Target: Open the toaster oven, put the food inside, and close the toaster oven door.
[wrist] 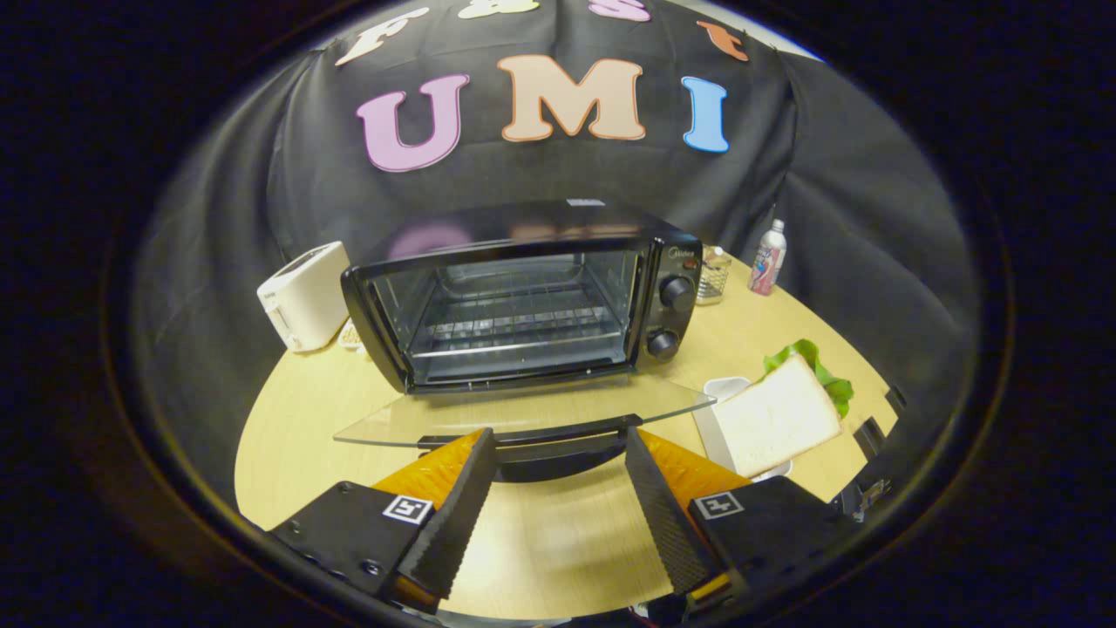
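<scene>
Toaster oven [523, 296] sits mid-table [558, 541] with its glass door [523, 410] dropped flat open. Gripper [558, 475] jaws spread wide, holding nothing, tips right at the door handle [540, 440]. Bread slice [776, 417] on a white tray [717, 392] near the table's right edge.

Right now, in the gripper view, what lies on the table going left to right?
White toaster → toaster oven with its glass door folded down, just ahead of the open gripper → wire holder → bottle, with the bread slice on its white tray nearer the fingers.
</scene>
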Demonstrator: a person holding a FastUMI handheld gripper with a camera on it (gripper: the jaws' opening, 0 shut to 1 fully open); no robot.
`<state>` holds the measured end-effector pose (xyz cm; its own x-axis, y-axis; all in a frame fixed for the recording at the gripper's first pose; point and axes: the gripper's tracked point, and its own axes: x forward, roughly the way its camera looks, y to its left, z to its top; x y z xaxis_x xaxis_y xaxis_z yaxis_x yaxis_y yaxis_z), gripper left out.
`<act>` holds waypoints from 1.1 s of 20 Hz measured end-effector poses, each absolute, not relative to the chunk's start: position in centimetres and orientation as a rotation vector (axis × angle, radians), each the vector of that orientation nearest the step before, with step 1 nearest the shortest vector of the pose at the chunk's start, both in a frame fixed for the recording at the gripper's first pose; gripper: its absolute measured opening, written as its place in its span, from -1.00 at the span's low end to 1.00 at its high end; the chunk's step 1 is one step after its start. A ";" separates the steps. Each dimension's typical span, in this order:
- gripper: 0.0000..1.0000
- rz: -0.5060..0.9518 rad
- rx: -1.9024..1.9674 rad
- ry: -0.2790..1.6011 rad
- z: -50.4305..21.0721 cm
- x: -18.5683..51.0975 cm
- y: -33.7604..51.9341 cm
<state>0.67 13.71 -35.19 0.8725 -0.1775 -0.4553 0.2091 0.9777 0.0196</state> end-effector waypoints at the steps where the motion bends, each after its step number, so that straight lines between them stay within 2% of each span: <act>1: 0.86 -0.202 0.065 0.491 -35.7 0.4 13.7; 4: 0.86 -0.193 0.036 0.580 -38.2 -0.4 13.8; 6: 0.77 -0.194 0.001 0.636 -40.1 -0.7 13.7; 10: 0.77 -0.175 -0.022 0.728 -43.8 -0.7 14.1; 22: 0.74 -0.163 0.068 0.743 -43.9 -2.2 13.9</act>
